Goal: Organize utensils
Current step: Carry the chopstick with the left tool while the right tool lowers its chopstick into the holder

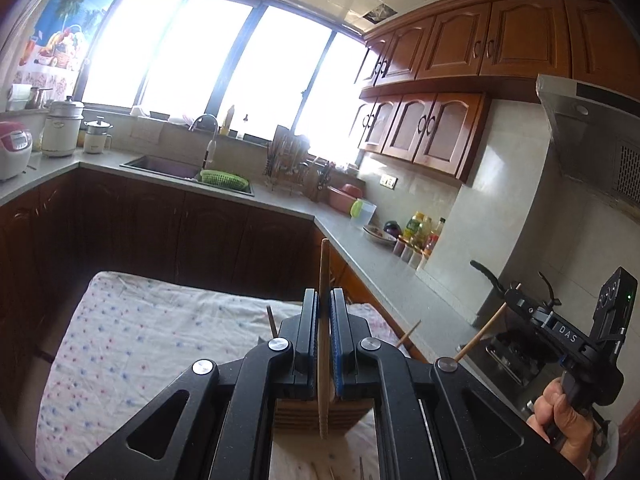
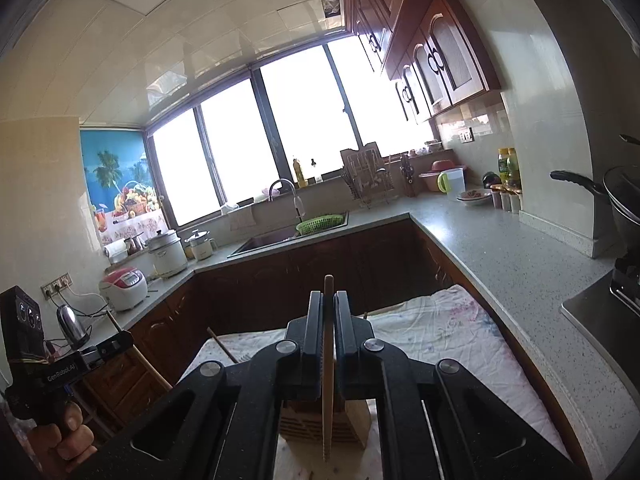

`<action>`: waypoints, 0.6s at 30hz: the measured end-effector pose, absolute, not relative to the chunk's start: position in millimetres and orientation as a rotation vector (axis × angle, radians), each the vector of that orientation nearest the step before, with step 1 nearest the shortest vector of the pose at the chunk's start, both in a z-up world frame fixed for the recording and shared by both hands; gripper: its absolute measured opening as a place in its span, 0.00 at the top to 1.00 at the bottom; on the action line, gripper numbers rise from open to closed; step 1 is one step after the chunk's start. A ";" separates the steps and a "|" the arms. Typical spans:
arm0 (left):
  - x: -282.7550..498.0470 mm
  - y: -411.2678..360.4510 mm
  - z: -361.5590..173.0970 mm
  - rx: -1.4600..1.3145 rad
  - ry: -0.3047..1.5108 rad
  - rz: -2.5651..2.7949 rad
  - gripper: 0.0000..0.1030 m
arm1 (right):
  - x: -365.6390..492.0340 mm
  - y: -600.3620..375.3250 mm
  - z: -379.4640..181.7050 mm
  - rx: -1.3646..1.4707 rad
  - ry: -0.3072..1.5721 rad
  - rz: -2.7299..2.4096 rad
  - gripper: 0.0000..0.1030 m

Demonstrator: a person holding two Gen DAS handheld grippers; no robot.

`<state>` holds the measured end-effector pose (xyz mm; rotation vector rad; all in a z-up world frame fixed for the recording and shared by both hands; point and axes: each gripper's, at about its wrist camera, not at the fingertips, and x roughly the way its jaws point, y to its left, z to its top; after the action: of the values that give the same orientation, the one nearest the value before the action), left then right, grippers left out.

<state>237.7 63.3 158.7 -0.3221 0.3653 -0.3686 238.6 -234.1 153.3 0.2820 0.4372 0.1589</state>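
Below both pairs of jaws lies the table [image 1: 140, 332] under a dotted cloth, with a slatted wooden holder [image 2: 320, 424] directly beneath them. The left gripper [image 1: 324, 300] is clamped on an upright chopstick [image 1: 323, 344] — the right gripper [image 2: 329, 304] pinches a second chopstick [image 2: 328, 376], tip over the holder.

The left matte black two-finger gripper [image 1: 324, 312] has blue-edged ribbed pads [image 1: 339, 344], silver round screws and triangular cut-outs in its linkage arms. The right matte black gripper [image 2: 328, 312] matches, with dark pads; its body reads "DAS". Bare-skinned hands [image 1: 560, 424] grip the handles.
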 end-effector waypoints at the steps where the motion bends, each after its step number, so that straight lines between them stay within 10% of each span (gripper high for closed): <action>1: 243.7 61.6 160.6 -0.324 0.353 -0.362 0.96 | 246.6 -235.3 156.0 0.286 0.426 0.151 0.95; 18: 309.2 15.7 69.8 -0.325 0.441 -0.288 0.96 | 299.0 -225.5 77.3 0.281 0.505 0.133 0.95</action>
<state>309.2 15.7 69.8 -0.3253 0.4413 -0.2880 299.0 -225.5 77.3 0.2807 0.5055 0.1332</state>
